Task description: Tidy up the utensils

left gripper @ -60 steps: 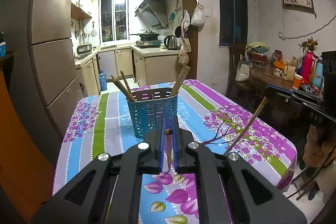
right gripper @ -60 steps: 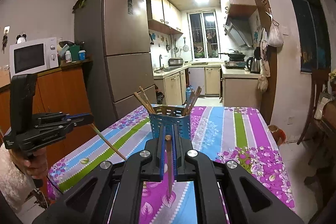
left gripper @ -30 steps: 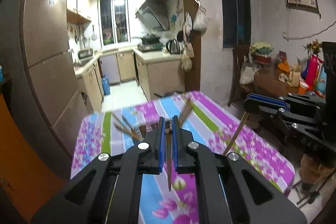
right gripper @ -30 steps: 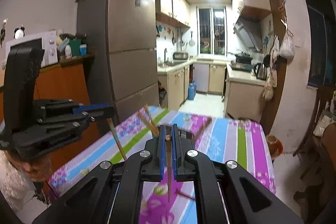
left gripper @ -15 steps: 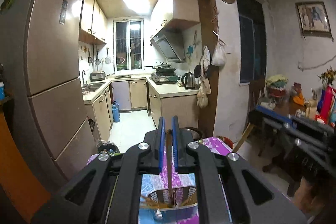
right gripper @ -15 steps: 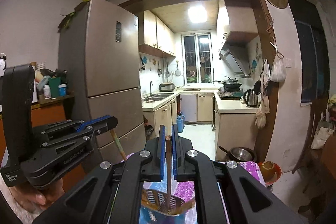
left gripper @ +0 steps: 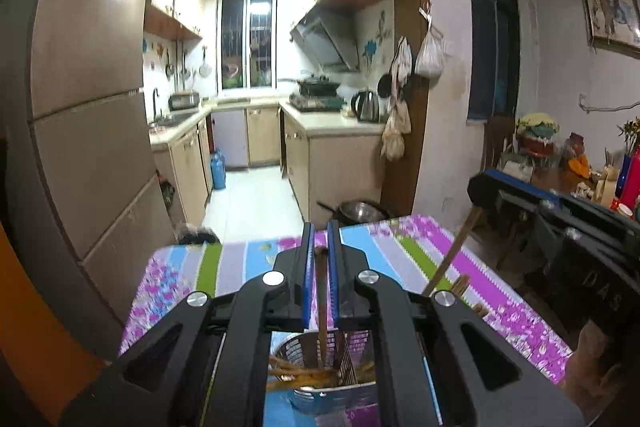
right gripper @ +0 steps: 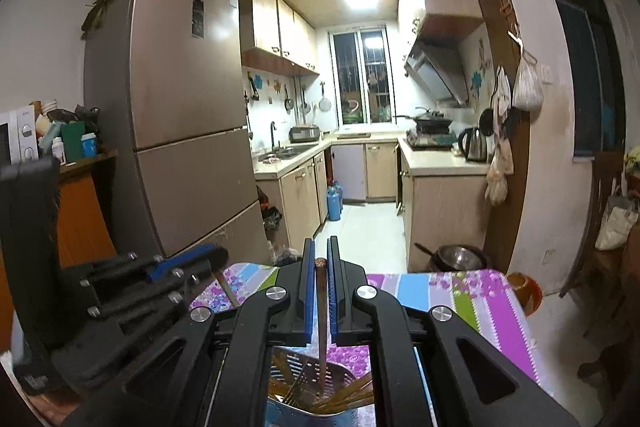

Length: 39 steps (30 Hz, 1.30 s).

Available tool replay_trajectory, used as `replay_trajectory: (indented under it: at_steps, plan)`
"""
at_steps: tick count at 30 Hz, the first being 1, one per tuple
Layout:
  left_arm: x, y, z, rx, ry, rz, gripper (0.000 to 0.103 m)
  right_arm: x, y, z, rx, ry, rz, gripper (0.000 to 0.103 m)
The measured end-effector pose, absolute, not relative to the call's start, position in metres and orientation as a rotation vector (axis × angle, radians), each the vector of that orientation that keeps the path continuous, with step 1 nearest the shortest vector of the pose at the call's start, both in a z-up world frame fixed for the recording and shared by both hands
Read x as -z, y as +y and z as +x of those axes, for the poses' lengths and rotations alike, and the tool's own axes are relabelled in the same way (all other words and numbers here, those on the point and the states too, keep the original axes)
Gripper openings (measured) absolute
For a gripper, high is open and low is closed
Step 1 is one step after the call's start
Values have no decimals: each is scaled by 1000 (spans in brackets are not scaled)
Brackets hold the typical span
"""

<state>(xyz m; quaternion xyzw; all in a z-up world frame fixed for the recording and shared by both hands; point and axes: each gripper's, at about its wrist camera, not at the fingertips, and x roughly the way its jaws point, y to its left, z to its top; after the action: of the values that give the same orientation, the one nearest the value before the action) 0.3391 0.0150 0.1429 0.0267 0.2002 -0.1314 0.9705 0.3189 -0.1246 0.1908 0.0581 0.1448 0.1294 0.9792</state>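
My left gripper is shut on a brown chopstick that hangs straight down into the blue perforated utensil holder below it. My right gripper is shut on a second chopstick, which also points down into the same holder. Several chopsticks lean inside the holder. The right gripper shows at the right of the left wrist view, and the left gripper shows at the left of the right wrist view. Both are above the holder.
The holder stands on a table with a floral striped cloth. A tall fridge stands to the left, a kitchen lies behind, a cluttered side table to the right. A metal pot sits on the floor beyond the table.
Both grippers rose from table level to above the holder and tilted so the chopsticks point down. In the last half second both have come lower, with the chopstick tips inside the holder.
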Motion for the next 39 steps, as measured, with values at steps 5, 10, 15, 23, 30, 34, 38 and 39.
replay_trajectory:
  at_steps: [5, 10, 15, 23, 30, 34, 38, 39]
  plan:
    - [-120, 19, 341, 254, 434, 59, 5, -178, -124, 321, -265, 318, 114, 9]
    - [-142, 39, 326, 257, 373, -9, 13, -186, -141, 305, -259, 280, 139, 9]
    - [-180, 58, 289, 227, 242, -25, 27, -196, -157, 265, -287, 240, 121, 9]
    - [-182, 75, 179, 83, 119, 86, 37, -186, -188, 156, -322, 189, 97, 29]
    - [-112, 56, 96, 24, 204, 126, 59, -130, -184, 54, -256, 178, 21, 79]
    - [-74, 37, 78, 72, 324, 146, 93, -84, -180, 24, -126, 226, 47, 99]
    - [-56, 26, 65, 7, 369, 180, 97, -52, -181, 16, 2, 333, 101, 99]
    - [-54, 24, 61, 23, 373, 174, 97, -46, -179, 20, 0, 411, 84, 99]
